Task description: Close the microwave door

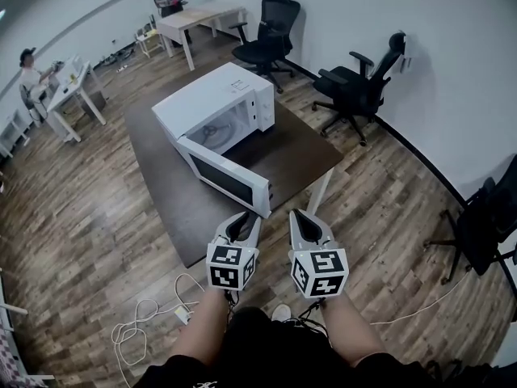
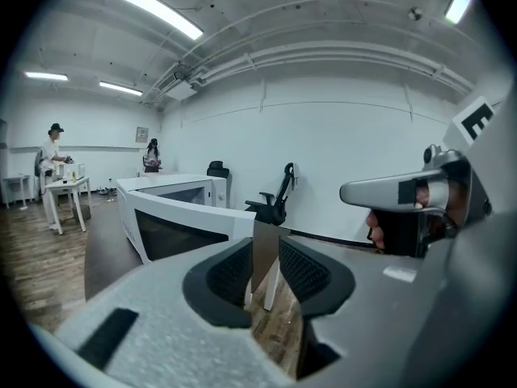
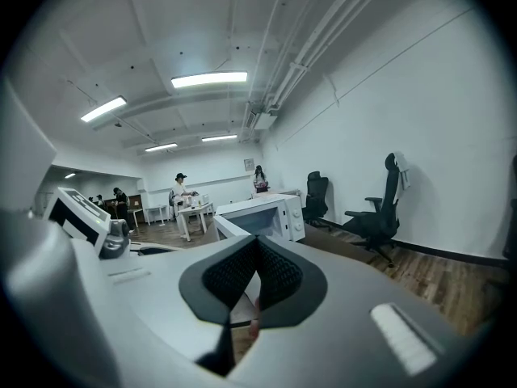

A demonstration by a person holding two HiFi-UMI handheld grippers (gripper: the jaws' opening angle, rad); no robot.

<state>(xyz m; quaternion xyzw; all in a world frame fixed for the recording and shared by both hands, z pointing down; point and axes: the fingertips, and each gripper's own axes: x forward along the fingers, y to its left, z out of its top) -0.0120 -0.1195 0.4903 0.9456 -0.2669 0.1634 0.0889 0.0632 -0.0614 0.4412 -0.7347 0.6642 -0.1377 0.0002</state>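
A white microwave (image 1: 214, 107) stands on a low dark brown table (image 1: 299, 148), and its door (image 1: 226, 176) is swung wide open toward me. Both grippers hover just in front of the door's free end. My left gripper (image 1: 246, 219) is open with a narrow gap and nothing between the pads. In the left gripper view, that gripper (image 2: 265, 239) looks past the door (image 2: 182, 225), which lies ahead to the left. My right gripper (image 1: 300, 217) looks shut and empty. In the right gripper view, its tips (image 3: 257, 241) meet, and the microwave (image 3: 262, 215) lies straight ahead.
Two black office chairs (image 1: 271, 31) (image 1: 359, 83) stand behind the table and a third (image 1: 485, 225) at the right wall. White cables (image 1: 153, 314) lie on the wood floor near my left. People sit or stand at white desks (image 1: 73, 87) (image 1: 198, 18) far off.
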